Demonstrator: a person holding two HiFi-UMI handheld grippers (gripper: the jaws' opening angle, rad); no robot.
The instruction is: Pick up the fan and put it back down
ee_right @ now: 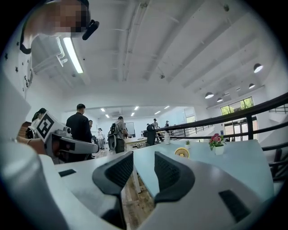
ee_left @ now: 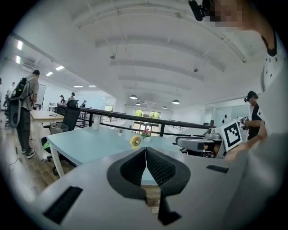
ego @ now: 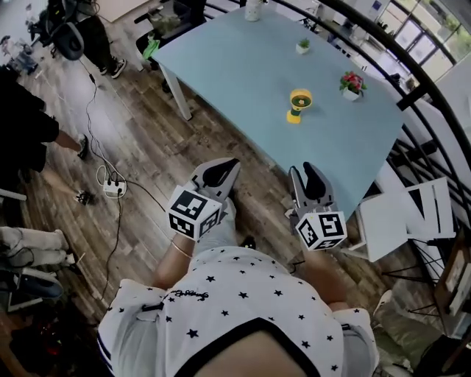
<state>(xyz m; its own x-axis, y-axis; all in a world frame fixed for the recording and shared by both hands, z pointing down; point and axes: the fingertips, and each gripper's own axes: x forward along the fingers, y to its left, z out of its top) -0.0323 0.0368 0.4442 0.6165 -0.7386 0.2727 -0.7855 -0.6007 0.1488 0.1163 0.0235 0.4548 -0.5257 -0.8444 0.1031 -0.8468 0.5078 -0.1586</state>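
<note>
A small yellow fan (ego: 298,103) stands upright on the pale blue table (ego: 235,66), beyond both grippers. It shows small in the left gripper view as the fan (ee_left: 136,142) and in the right gripper view as the fan (ee_right: 182,152). My left gripper (ego: 227,168) hangs over the wooden floor just short of the table's near edge, its jaws shut with nothing between them (ee_left: 145,152). My right gripper (ego: 308,172) is beside it at the table's edge, open and empty (ee_right: 144,162). Neither touches the fan.
A pink flower pot (ego: 352,85) stands right of the fan, with a small green plant (ego: 303,46) and a white container (ego: 253,9) farther back. A white chair (ego: 401,213) sits at the right. A power strip (ego: 112,189) and cables lie on the floor; people stand at the left.
</note>
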